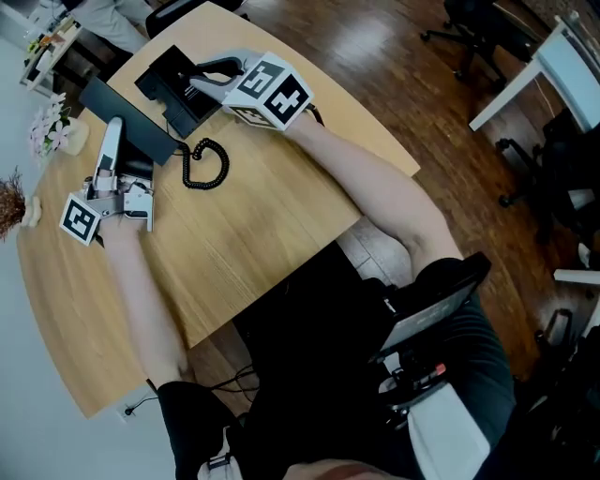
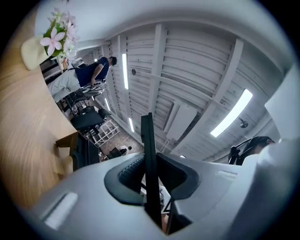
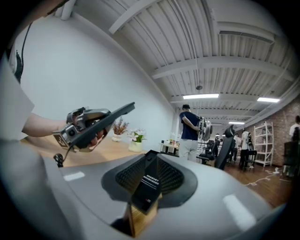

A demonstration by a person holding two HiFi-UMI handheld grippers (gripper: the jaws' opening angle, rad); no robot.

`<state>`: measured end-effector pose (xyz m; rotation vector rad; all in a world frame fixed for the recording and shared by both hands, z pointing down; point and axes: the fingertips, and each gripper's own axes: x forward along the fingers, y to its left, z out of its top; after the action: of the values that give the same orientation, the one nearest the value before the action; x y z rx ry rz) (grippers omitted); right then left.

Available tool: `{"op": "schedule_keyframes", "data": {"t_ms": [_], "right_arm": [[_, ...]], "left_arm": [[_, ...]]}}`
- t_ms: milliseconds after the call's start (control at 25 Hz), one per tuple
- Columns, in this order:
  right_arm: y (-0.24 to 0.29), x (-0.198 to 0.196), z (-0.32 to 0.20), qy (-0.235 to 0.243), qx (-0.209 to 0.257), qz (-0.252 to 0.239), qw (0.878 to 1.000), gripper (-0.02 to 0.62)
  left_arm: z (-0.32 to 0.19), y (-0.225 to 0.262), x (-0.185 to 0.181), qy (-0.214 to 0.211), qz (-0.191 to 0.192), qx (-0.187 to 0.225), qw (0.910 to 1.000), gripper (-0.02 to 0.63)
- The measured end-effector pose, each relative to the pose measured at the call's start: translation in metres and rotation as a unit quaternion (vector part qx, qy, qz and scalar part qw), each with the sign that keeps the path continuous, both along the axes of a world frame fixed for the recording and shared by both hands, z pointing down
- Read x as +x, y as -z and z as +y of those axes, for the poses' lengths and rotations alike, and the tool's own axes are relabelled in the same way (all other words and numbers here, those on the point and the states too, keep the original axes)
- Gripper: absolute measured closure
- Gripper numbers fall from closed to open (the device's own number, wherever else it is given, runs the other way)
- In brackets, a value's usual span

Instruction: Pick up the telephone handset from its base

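The black telephone base (image 1: 169, 80) sits at the far end of the wooden desk (image 1: 253, 225). My left gripper (image 1: 112, 136) is shut on the long dark handset (image 1: 142, 133), which it holds lifted off the base to the left. In the left gripper view the handset (image 2: 147, 140) shows edge-on between the jaws, pointing up toward the ceiling. The coiled cord (image 1: 204, 164) lies on the desk between handset and base. My right gripper (image 1: 197, 84) is shut on the edge of the base (image 3: 146, 183). From the right gripper view the raised handset (image 3: 107, 116) is seen at the left.
A small pot of pink flowers (image 1: 54, 131) and a dried plant (image 1: 9, 199) stand at the desk's left edge. Office chairs (image 1: 469, 23) and a white table (image 1: 553, 66) stand on the wooden floor. A person (image 3: 190, 126) stands far off in the room.
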<state>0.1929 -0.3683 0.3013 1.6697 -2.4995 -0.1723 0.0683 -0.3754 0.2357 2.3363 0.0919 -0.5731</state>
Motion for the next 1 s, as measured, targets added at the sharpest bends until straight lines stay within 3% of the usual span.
{"op": "schedule_keyframes", "data": {"t_ms": [240, 360, 560, 720, 1000], "right_arm": [[0.009, 0.001, 0.021, 0.005, 0.015, -0.022, 1.000, 0.555], [0.020, -0.003, 0.033, 0.013, 0.019, -0.049, 0.999, 0.555], [0.028, -0.042, 0.088, 0.060, 0.009, -0.073, 0.996, 0.555], [0.020, -0.051, 0.142, 0.050, -0.007, -0.102, 0.994, 0.559], [0.042, -0.064, 0.207, 0.042, 0.031, -0.105, 0.993, 0.592]], "left_arm": [[0.070, 0.010, -0.040, -0.006, 0.077, -0.008, 0.9970, 0.526], [0.093, 0.012, -0.054, -0.007, 0.086, -0.004, 0.9963, 0.526], [0.131, 0.025, -0.086, -0.004, 0.110, 0.012, 0.9938, 0.526], [0.164, 0.031, -0.098, -0.017, 0.131, 0.023, 0.9909, 0.526], [0.206, 0.027, -0.102, -0.023, 0.143, 0.042, 0.9886, 0.528]]}}
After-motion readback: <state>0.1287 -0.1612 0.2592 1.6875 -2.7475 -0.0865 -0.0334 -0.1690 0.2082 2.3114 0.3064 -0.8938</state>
